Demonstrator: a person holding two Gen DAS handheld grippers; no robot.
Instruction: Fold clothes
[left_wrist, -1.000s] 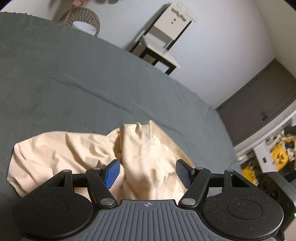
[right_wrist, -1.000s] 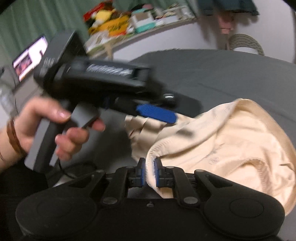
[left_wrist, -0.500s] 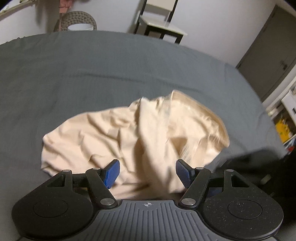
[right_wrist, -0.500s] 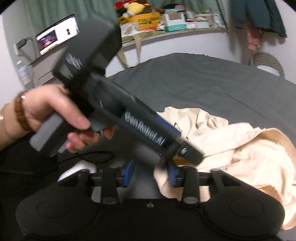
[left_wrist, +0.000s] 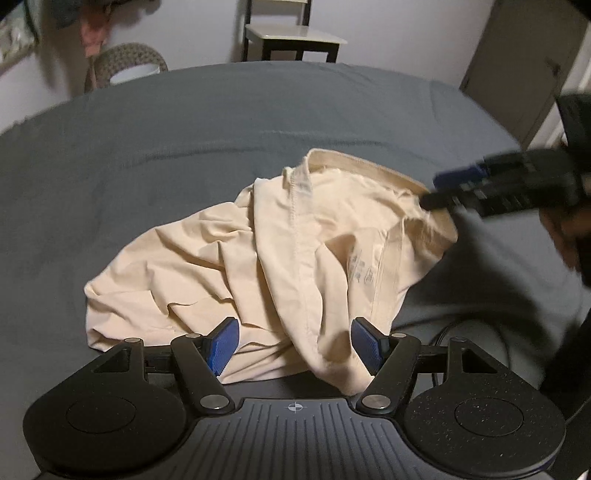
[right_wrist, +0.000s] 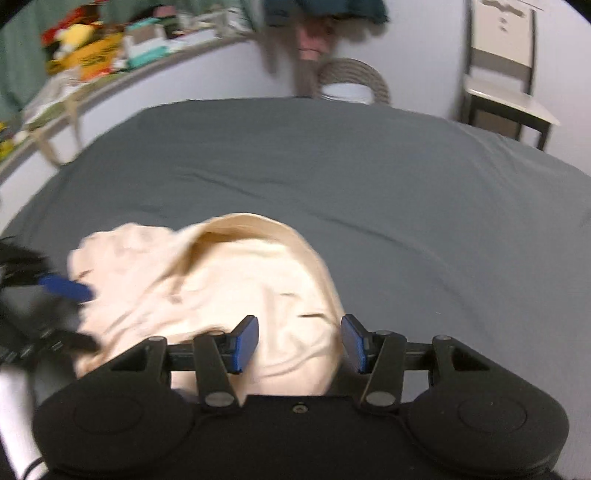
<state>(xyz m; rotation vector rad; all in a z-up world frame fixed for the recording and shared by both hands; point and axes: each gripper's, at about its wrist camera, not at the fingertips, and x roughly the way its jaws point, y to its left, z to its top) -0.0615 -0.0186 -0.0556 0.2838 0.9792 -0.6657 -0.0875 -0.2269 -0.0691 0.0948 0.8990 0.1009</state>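
Released a second ago from my right gripper (right_wrist: 299, 341), the crumpled cream garment (left_wrist: 280, 258) lies on the grey bedsheet (left_wrist: 184, 147), both my grippers, including the left gripper (left_wrist: 293, 345), spread empty; spreading seems underway, so next I'd pinch its hem.

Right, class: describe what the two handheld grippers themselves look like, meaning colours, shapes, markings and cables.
The left gripper and the right gripper match: black bodies with two round discs, angled black link arms with silver pivot screws, and blue pads on the fingers. The left body is ribbed and carries a small white crosshair mark. A black cable lies beside it.
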